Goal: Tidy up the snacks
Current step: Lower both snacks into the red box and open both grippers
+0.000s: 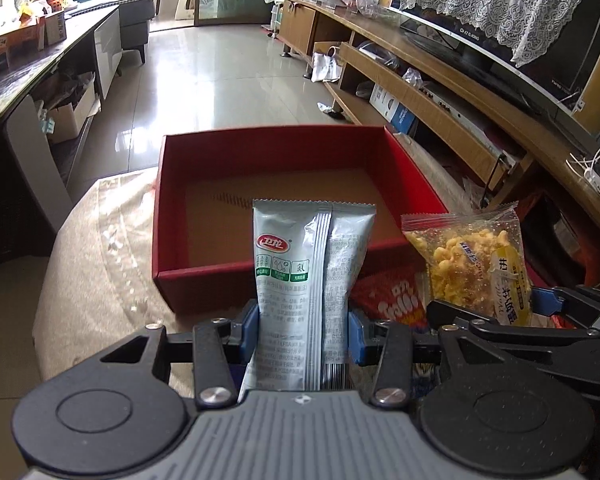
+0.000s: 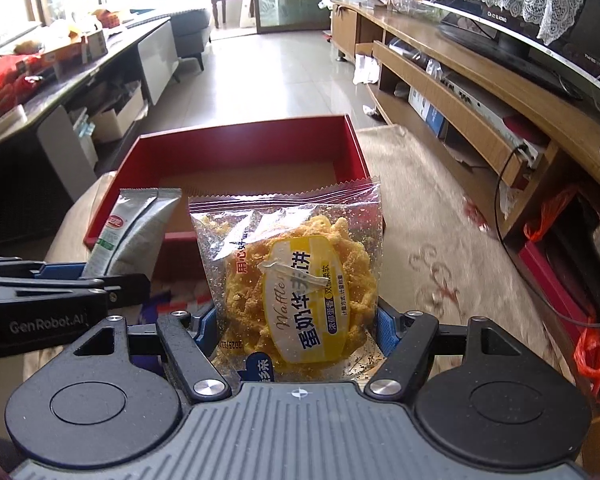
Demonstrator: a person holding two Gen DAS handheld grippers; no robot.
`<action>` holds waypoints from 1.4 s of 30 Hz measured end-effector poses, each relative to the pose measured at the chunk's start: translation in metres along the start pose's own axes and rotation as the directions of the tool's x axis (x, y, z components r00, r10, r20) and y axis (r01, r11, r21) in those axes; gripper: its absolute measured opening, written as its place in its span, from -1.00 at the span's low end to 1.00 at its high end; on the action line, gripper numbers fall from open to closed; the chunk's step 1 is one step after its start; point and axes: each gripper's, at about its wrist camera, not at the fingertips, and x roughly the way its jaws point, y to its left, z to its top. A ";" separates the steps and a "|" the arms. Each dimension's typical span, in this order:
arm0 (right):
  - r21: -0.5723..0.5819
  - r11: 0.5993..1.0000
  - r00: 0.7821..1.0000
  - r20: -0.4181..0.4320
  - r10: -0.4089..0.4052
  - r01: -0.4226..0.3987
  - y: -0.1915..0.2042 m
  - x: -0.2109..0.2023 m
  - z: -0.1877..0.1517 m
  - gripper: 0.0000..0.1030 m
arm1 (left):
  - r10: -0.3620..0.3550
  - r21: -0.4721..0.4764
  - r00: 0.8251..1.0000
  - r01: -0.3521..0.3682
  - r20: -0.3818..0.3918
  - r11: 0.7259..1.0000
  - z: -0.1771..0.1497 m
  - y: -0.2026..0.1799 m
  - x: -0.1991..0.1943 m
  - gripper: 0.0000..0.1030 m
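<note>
A red box (image 1: 168, 216) with a bare brown floor stands open on a beige cloth (image 1: 100, 248); it also shows in the right wrist view (image 2: 352, 148). My left gripper (image 1: 304, 332) is shut on a silver snack packet (image 1: 300, 264), held upright just before the box's near wall. My right gripper (image 2: 298, 332) is shut on a clear bag of yellow waffle biscuits (image 2: 296, 264), held upright to the right of the left one. Each gripper's load shows in the other view: the waffle bag (image 1: 468, 260) and the silver packet (image 2: 132, 232).
A red snack packet (image 1: 392, 300) lies on the cloth under the grippers. A wooden TV stand (image 1: 440, 80) with a television runs along the right. A dark table (image 1: 28, 68) with boxes stands at the left. Tiled floor (image 1: 220, 72) lies beyond the box.
</note>
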 end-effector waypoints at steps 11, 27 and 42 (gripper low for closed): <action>0.035 0.999 1.000 0.016 -0.001 0.000 -0.006 0.035 0.044 0.49 | 0.039 -0.026 0.999 -0.038 0.035 0.999 0.048 0.007 0.031 -0.24; 0.046 0.999 0.999 -0.048 0.021 -0.018 -0.001 0.133 0.075 0.49 | 0.155 -0.025 0.988 -0.155 -0.026 0.988 0.082 0.026 0.123 -0.25; -0.119 0.992 0.998 -0.020 -0.053 0.050 0.022 0.145 0.074 0.50 | 0.225 -0.006 0.971 -0.226 -0.085 0.974 0.069 0.034 0.147 -0.27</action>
